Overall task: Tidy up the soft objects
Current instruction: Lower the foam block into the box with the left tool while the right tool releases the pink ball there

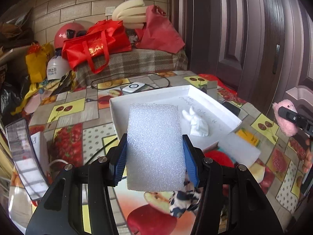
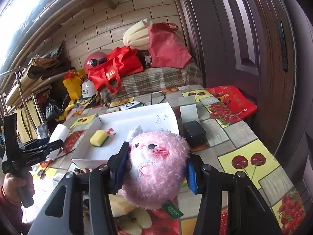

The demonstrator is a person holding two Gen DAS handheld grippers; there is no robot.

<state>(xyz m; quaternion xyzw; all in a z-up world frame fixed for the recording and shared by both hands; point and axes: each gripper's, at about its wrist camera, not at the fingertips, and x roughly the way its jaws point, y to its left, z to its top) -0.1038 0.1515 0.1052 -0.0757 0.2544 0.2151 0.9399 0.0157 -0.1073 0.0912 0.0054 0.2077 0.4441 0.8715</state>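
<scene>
My left gripper (image 1: 154,156) is shut on a white foam block (image 1: 155,146) and holds it above the table, just in front of a shallow white box (image 1: 203,94). A small white rabbit figure (image 1: 196,122) lies in that box. My right gripper (image 2: 156,164) is shut on a pink plush toy (image 2: 158,168) and holds it near the same white box (image 2: 82,156), where a yellow sponge (image 2: 99,138) lies. The plush also shows at the right edge of the left wrist view (image 1: 283,117). The left gripper with the foam block (image 2: 58,135) shows at the left of the right wrist view.
The table has a fruit-print cloth (image 1: 78,117). A black-and-white cloth piece (image 1: 183,199) lies under my left gripper. A black box (image 2: 194,134), a white device with cable (image 1: 134,87), a mirror (image 1: 25,156) and a white lid (image 1: 240,148) lie around. Red bags (image 1: 97,47) sit behind.
</scene>
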